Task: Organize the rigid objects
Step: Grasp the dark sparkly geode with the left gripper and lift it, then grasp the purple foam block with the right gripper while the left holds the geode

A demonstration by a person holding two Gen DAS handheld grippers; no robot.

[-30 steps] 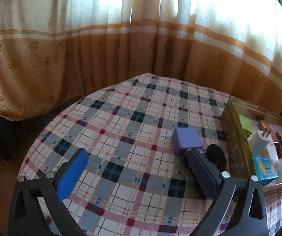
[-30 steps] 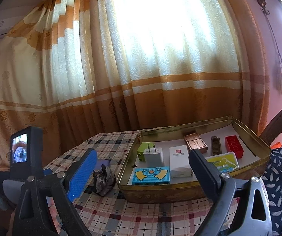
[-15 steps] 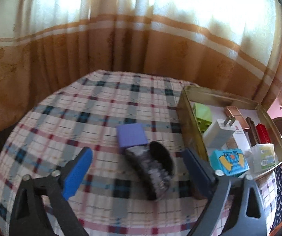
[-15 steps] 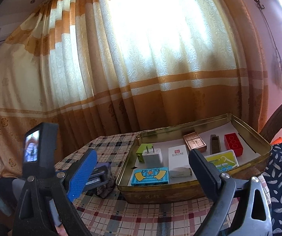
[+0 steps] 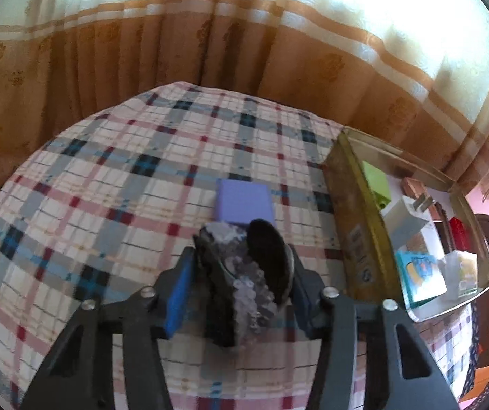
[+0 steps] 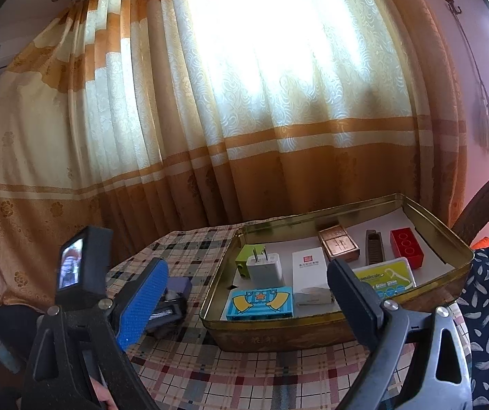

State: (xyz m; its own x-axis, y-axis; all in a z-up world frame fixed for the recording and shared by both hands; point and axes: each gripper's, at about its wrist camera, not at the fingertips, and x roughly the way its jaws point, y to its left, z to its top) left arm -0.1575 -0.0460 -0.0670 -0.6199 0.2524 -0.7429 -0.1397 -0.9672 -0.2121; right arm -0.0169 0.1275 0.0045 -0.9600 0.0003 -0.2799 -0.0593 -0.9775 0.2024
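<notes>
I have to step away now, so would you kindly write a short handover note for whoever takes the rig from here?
Left gripper: jaws have just been closing around the dark hair clip on the plaid tablecloth; pads look pressed on it, not yet lifted.
Right gripper: open, empty, hovering before the gold tin tray.
Done: charger, blue box, red brick and other small items lie in the tray.
Left: move the hair clip into the tray, then the purple box lying beside it on the cloth.
</notes>
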